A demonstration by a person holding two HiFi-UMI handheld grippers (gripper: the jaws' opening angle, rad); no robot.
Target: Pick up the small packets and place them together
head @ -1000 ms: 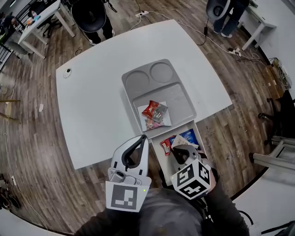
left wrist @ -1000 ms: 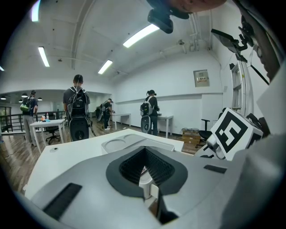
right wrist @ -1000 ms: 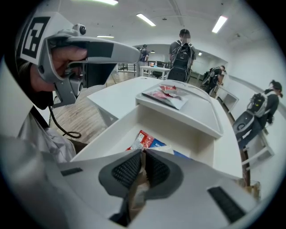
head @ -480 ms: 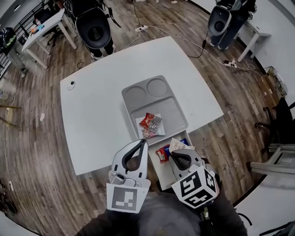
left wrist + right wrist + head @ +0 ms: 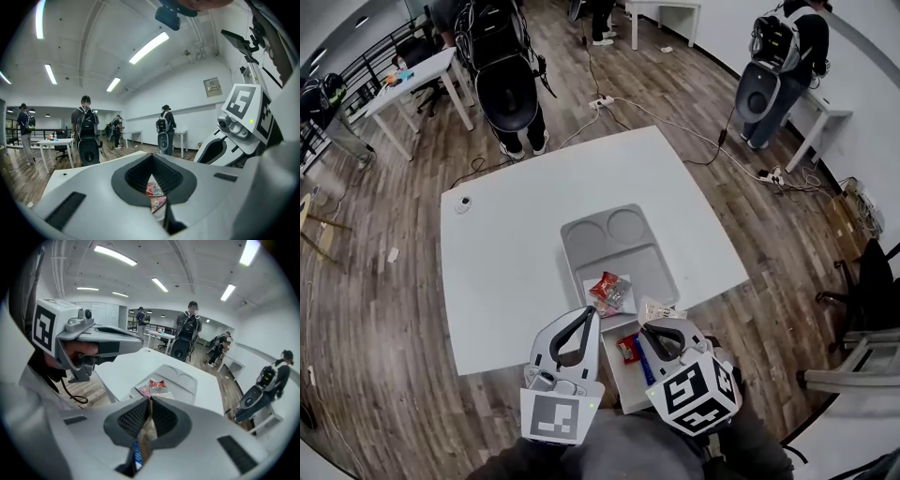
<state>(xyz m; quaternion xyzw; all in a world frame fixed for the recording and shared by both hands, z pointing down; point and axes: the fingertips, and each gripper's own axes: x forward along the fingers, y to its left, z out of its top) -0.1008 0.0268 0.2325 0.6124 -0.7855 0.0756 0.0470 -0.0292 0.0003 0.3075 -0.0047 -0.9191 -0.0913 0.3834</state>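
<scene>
A grey tray (image 5: 619,248) lies on the white table (image 5: 516,262), and a pile of small packets (image 5: 609,291) sits at its near end. An open white box (image 5: 623,386) beside the table's near edge holds a red packet (image 5: 628,349) and a blue one. My right gripper (image 5: 647,324) hangs above the box, shut on a pale packet (image 5: 656,309). In the right gripper view that packet (image 5: 149,427) is pinched between the jaws, with the pile (image 5: 154,386) beyond. My left gripper (image 5: 592,311) is shut and empty, pointing at the pile (image 5: 157,194).
A small round object (image 5: 464,202) lies near the table's far left corner. A black round chair (image 5: 506,94) stands beyond the table. A person with a backpack (image 5: 769,75) stands at the far right by a white desk. Cables run across the wooden floor.
Both grippers have risen. The right one has lifted the pale packet up out of the white box. The table and tray look smaller and further off.
</scene>
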